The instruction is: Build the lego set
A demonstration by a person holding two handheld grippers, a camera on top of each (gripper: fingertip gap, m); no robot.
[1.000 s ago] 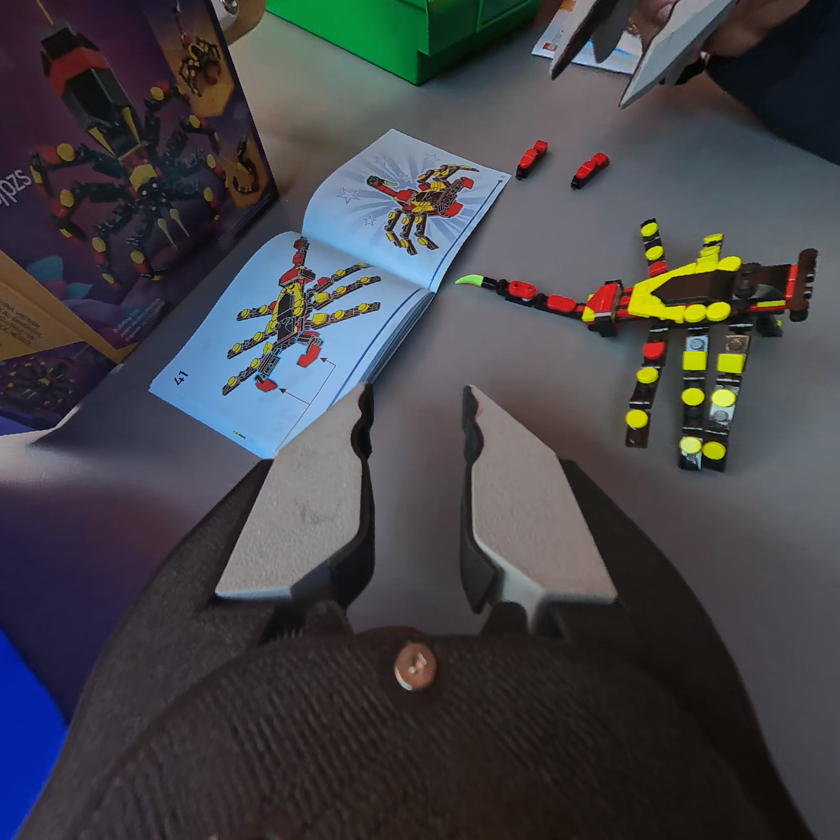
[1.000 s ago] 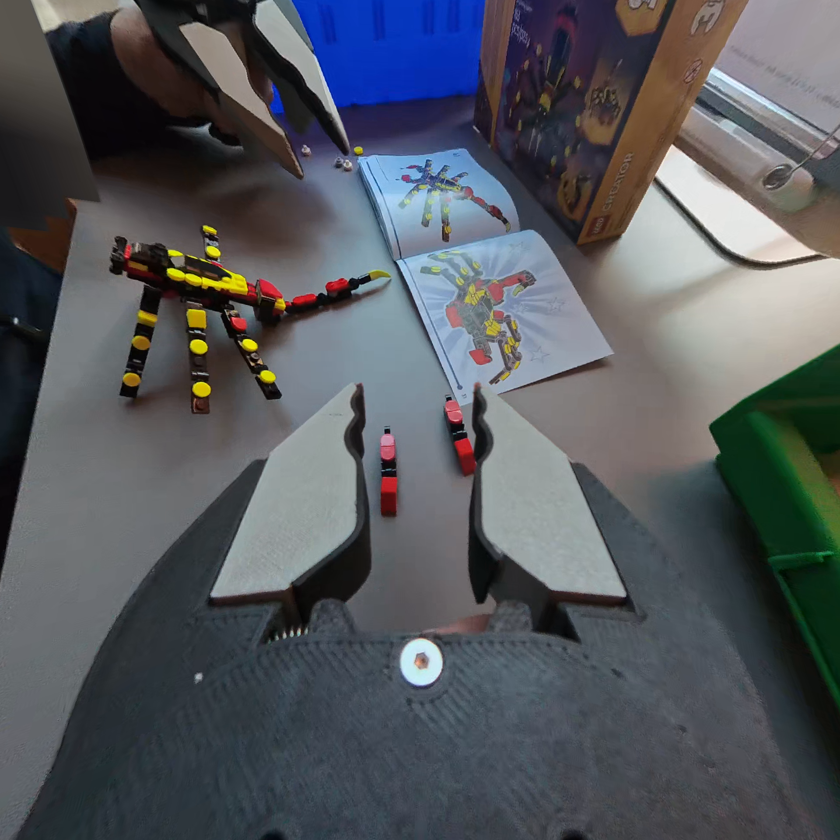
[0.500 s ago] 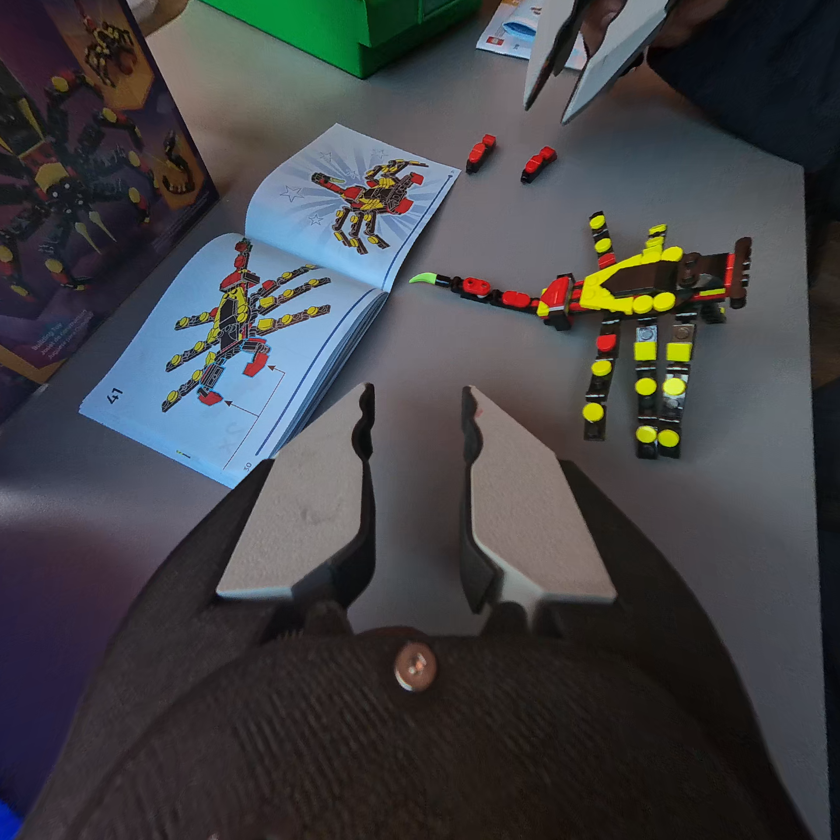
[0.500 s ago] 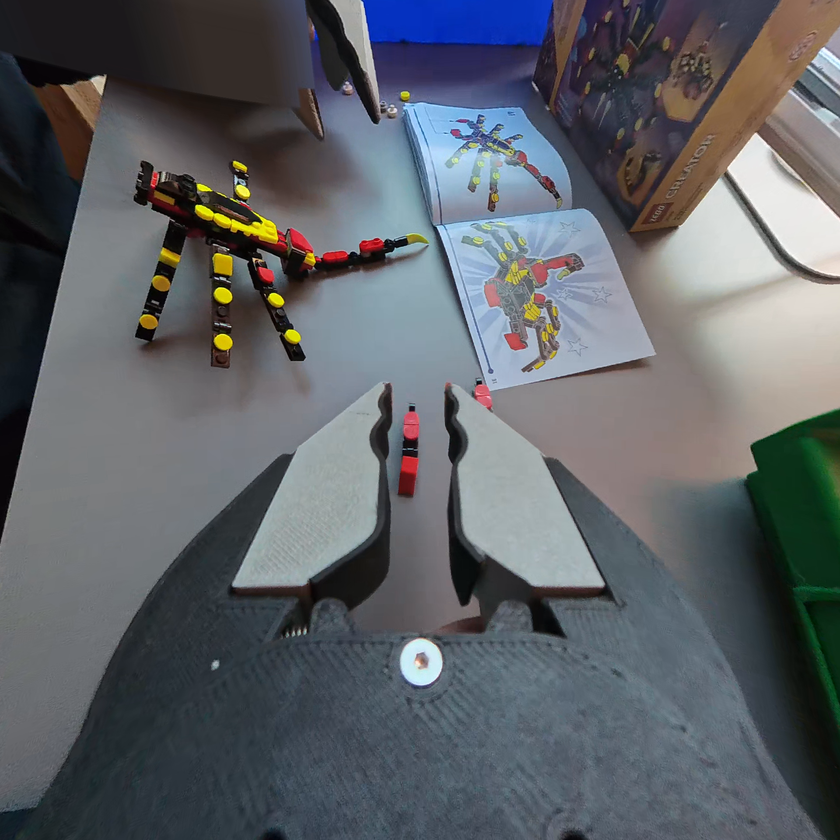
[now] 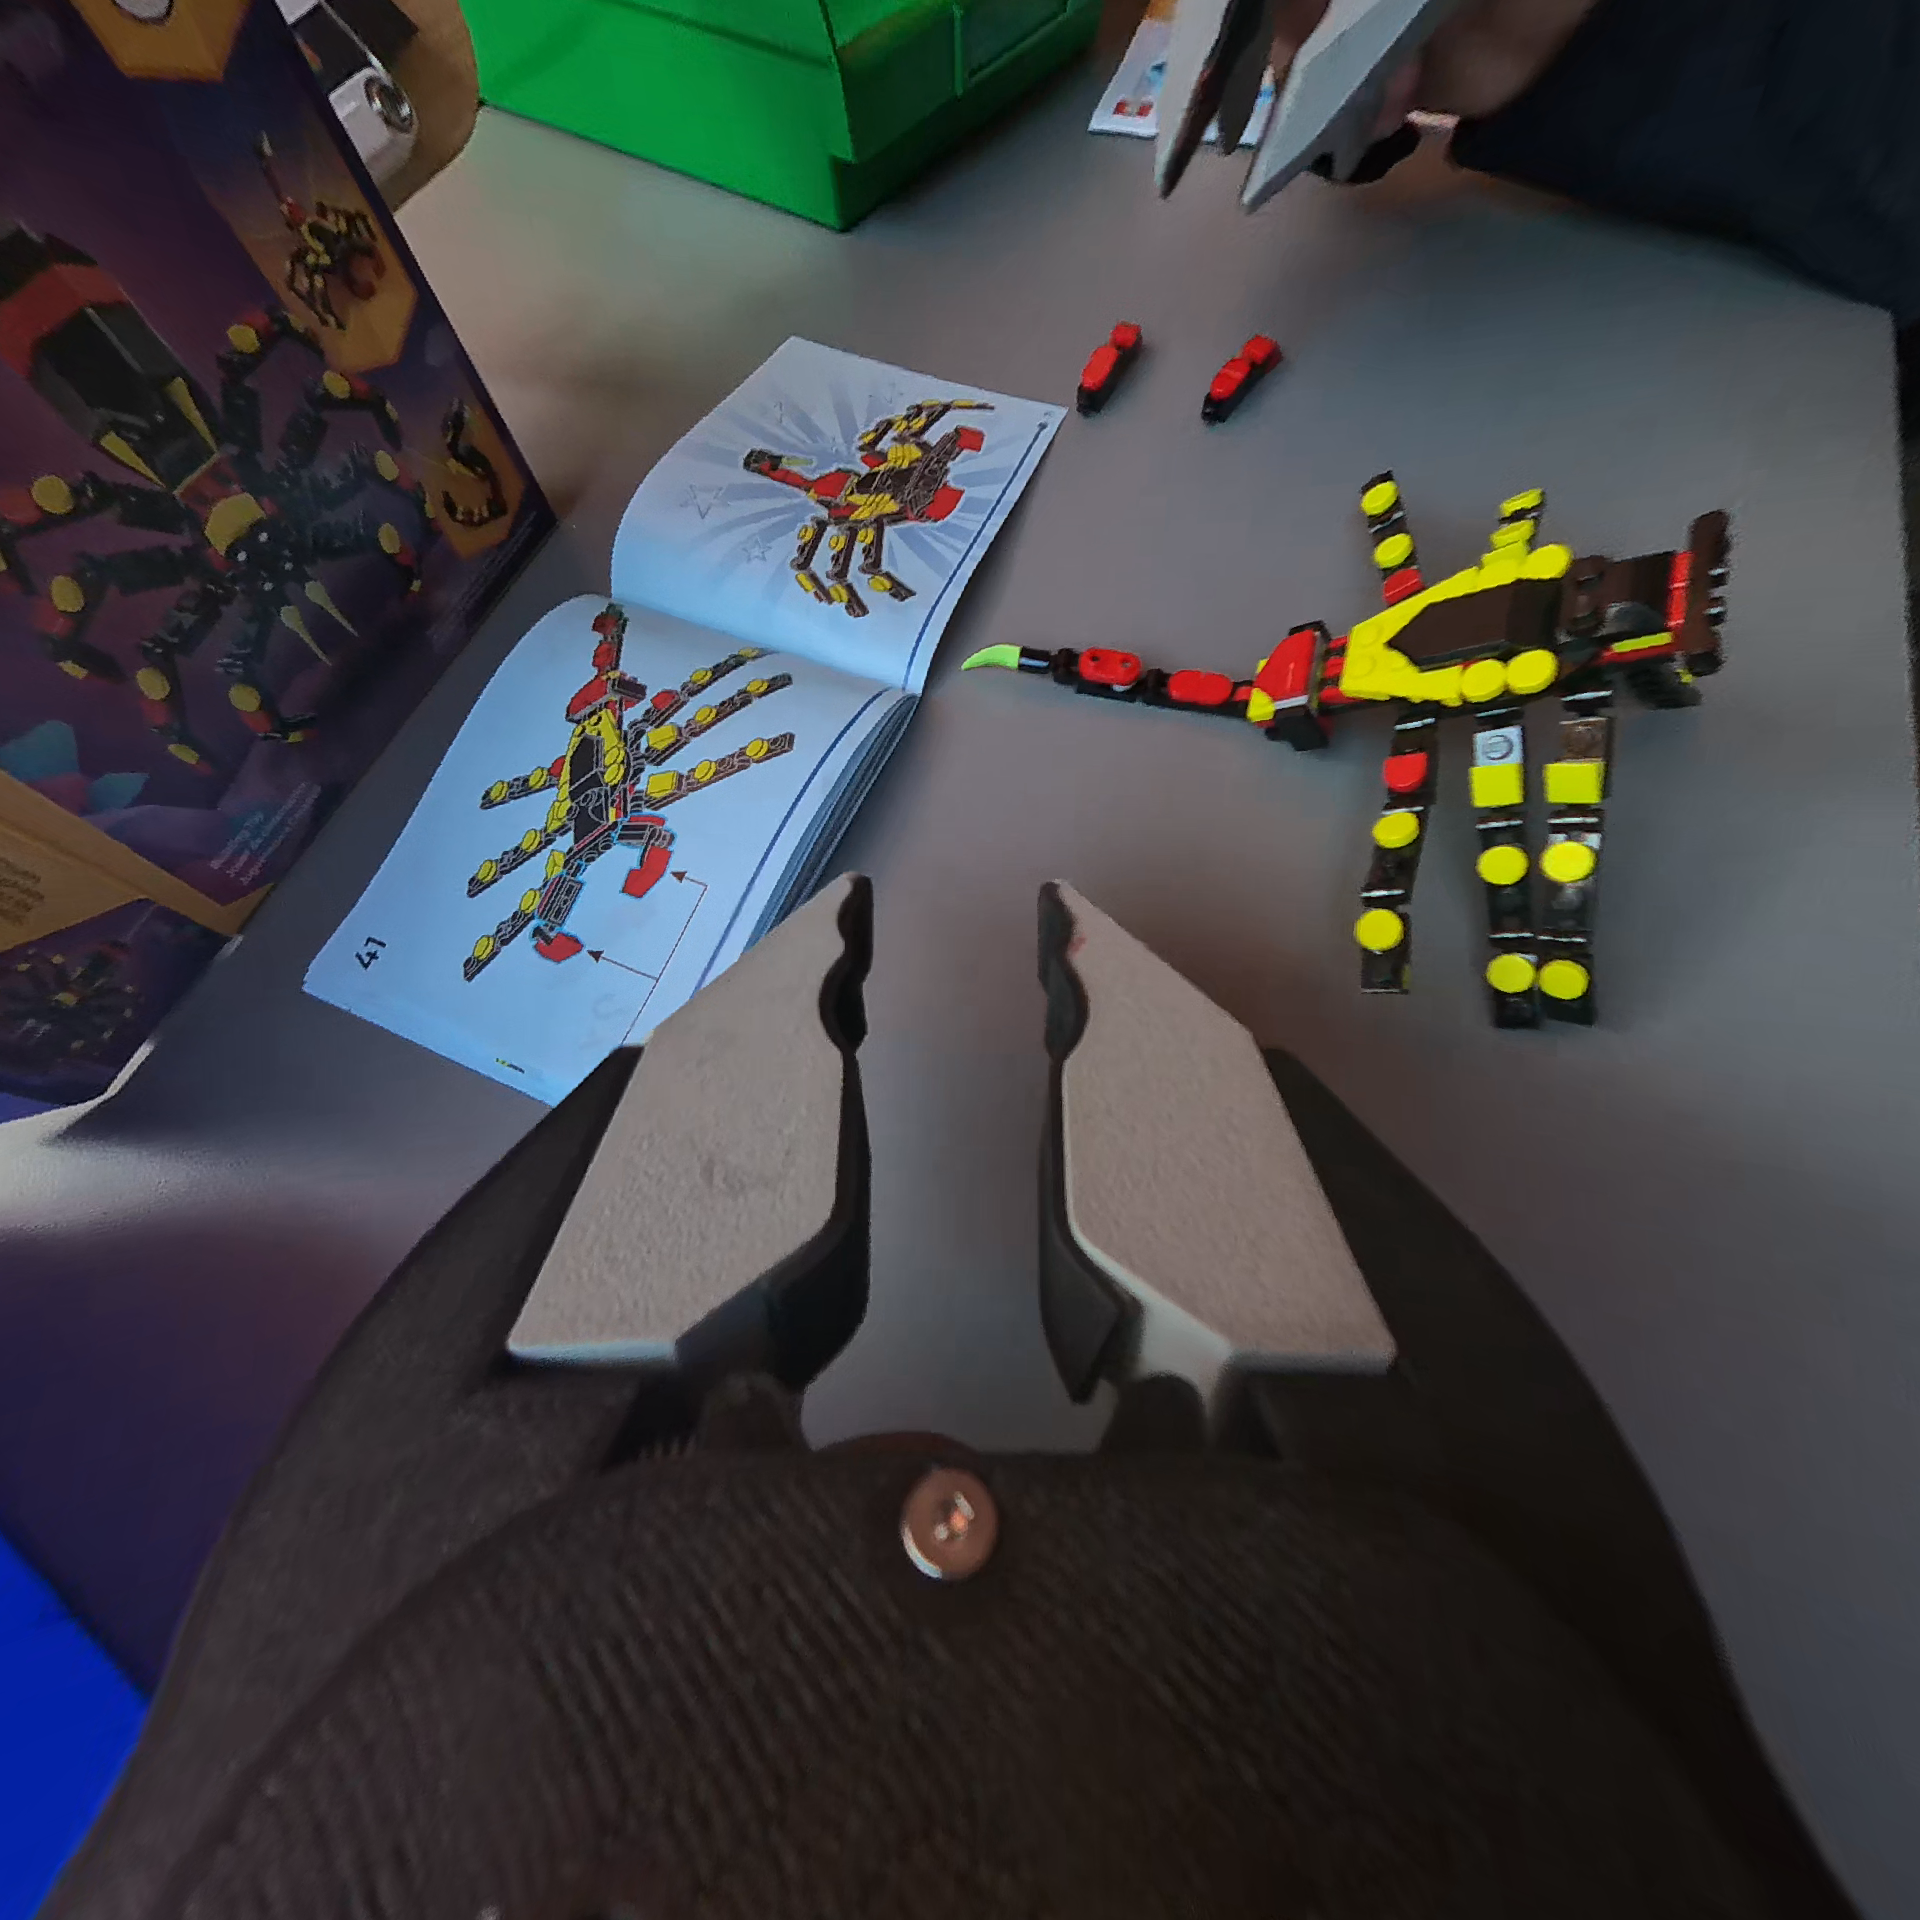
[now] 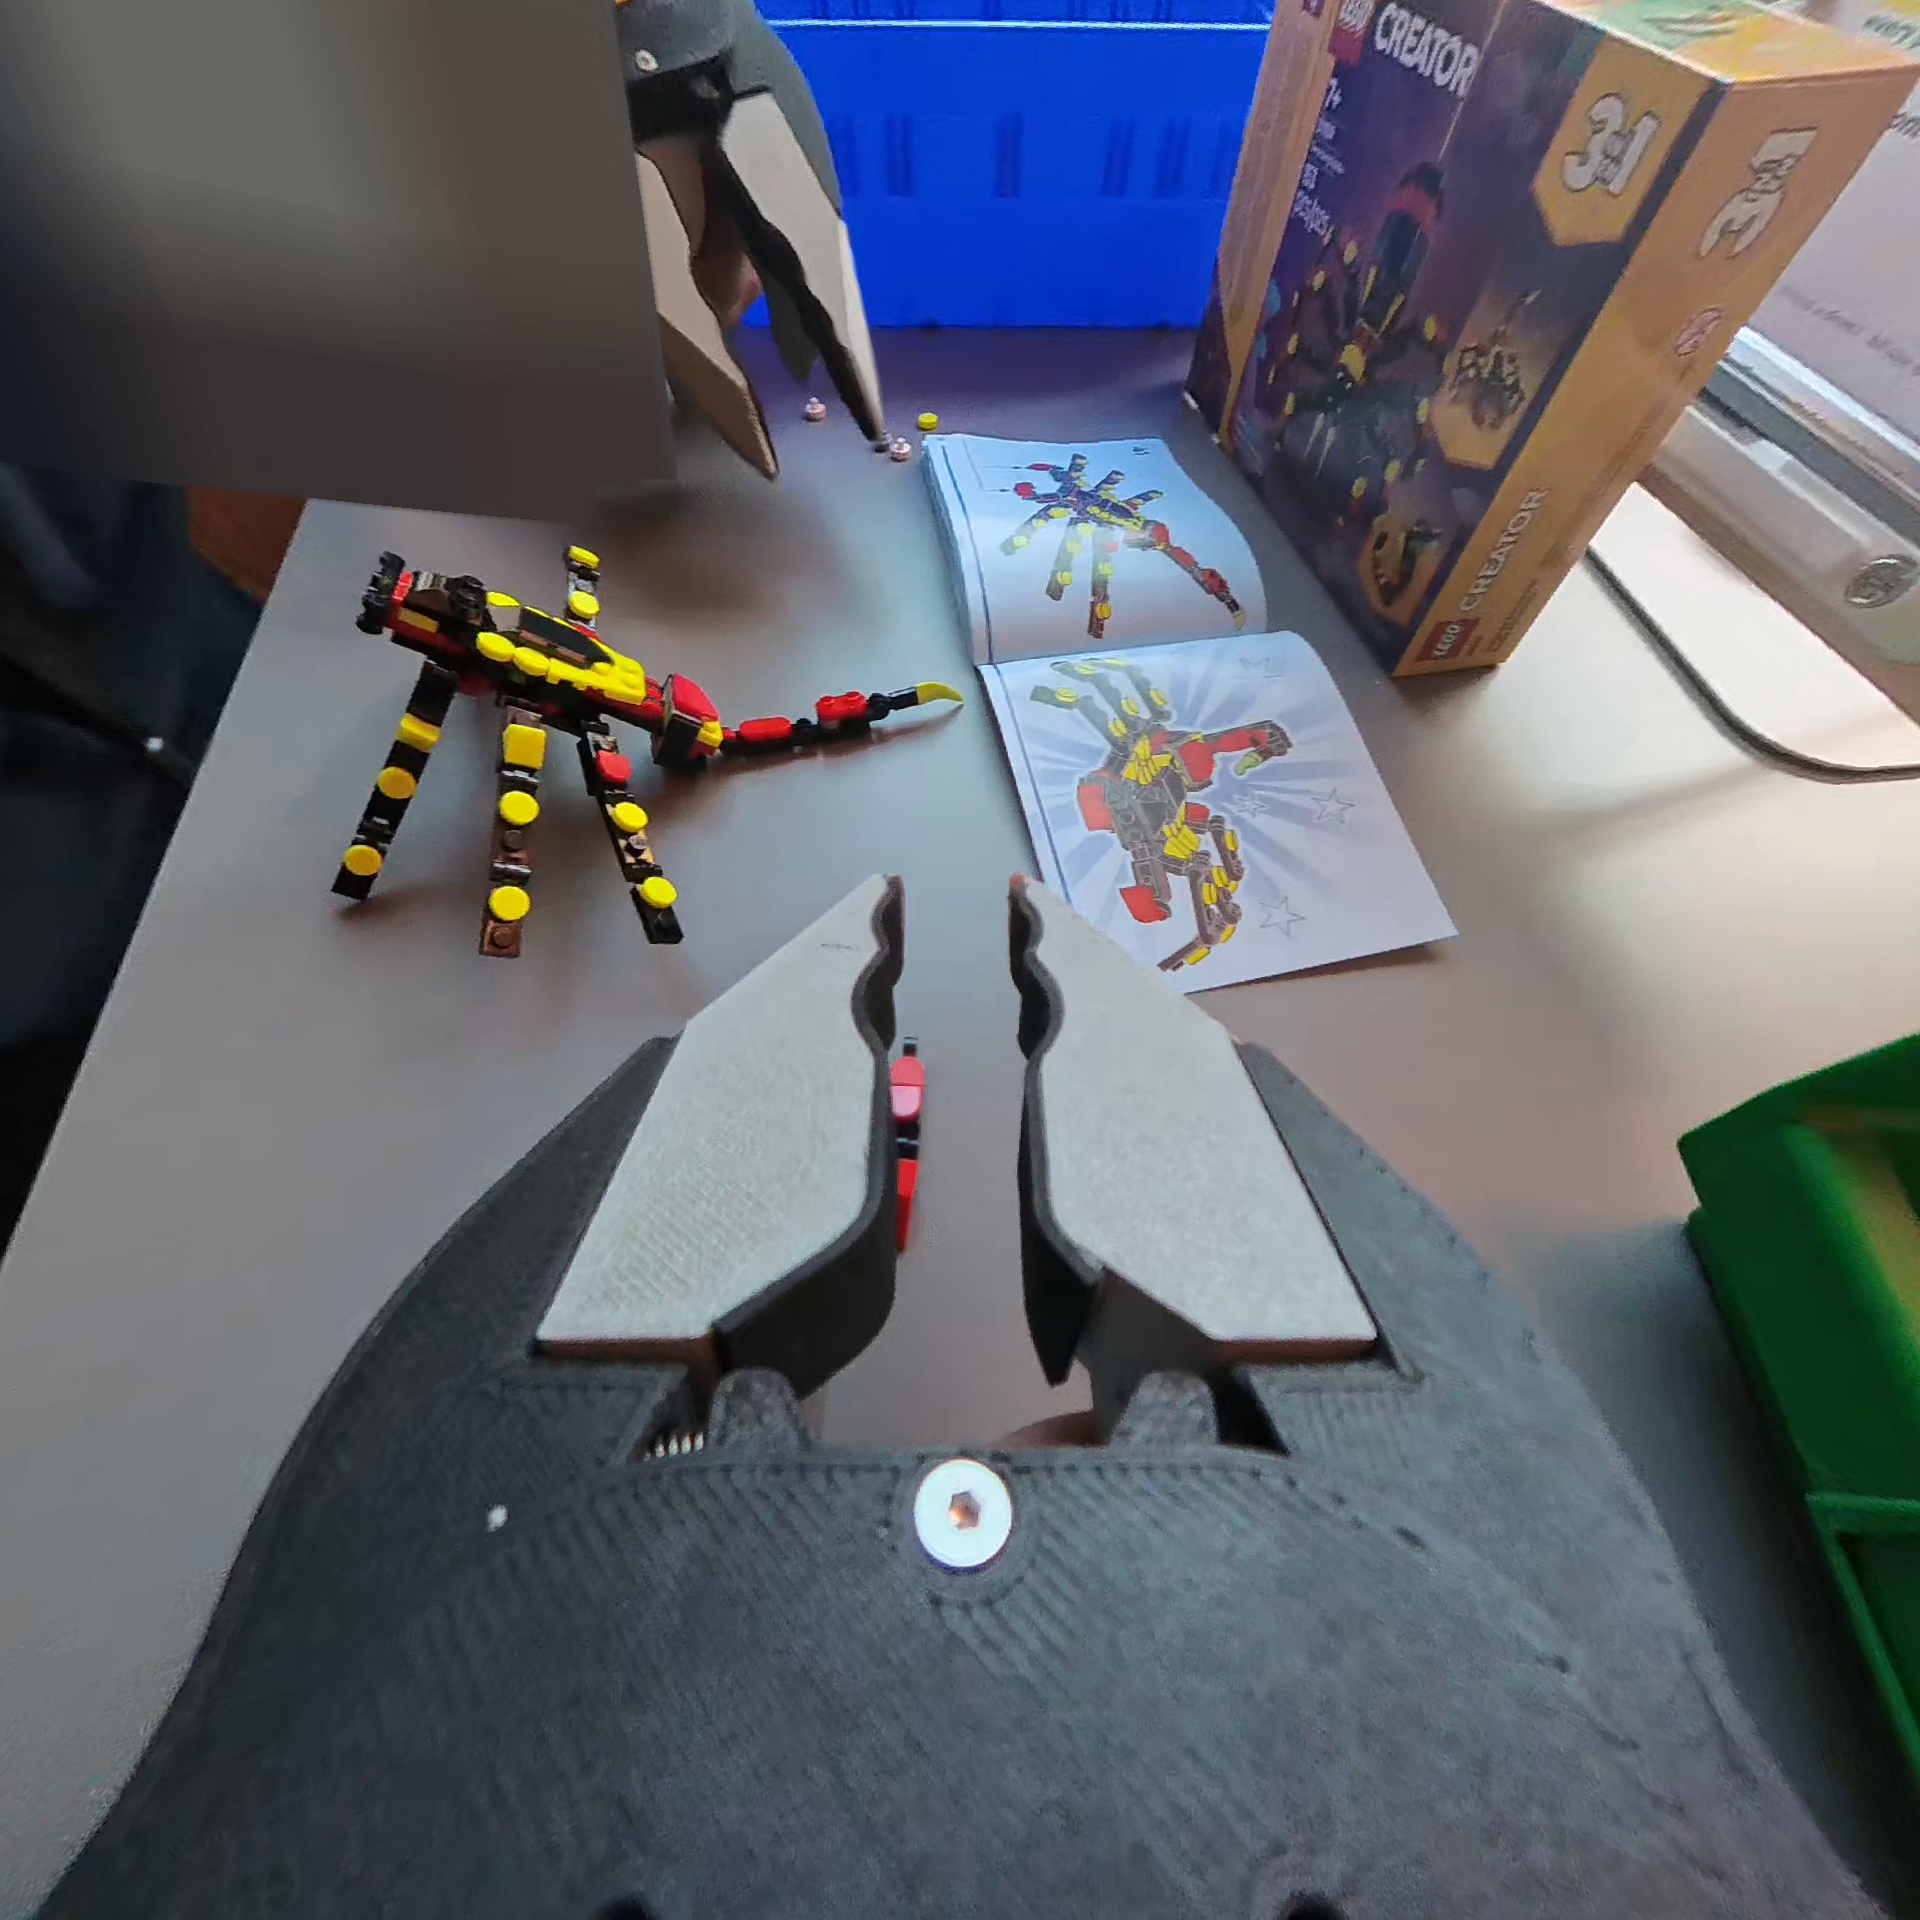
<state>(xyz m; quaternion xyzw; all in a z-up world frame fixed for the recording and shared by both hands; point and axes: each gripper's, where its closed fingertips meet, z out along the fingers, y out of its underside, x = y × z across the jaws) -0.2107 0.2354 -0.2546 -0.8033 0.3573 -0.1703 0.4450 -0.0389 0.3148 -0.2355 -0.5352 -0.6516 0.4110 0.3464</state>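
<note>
A black, yellow and red lego scorpion (image 5: 1455, 675) lies on the grey table, its tail pointing at the open instruction booklet (image 5: 727, 707). It also shows in the right wrist view (image 6: 540, 665). Two small red claw pieces (image 5: 1107, 364) (image 5: 1242, 374) lie loose beyond it. My left gripper (image 5: 945, 904) is open and empty above the table near the booklet. My right gripper (image 6: 956, 894) is open with narrowed jaws, hovering over one red claw piece (image 6: 906, 1122) seen between its fingers. The other piece is hidden by the right finger.
The purple and yellow set box (image 6: 1507, 312) stands beside the booklet (image 6: 1195, 790). A green bin (image 5: 790, 94) is at the far side and a blue bin (image 6: 1018, 166) at the opposite end. Small loose studs (image 6: 899, 447) lie near the left gripper (image 6: 821, 449).
My right gripper narrowed its jaws and moved forward over one red claw piece. My left gripper shifted a little and stayed open and empty. The scorpion has not moved.
</note>
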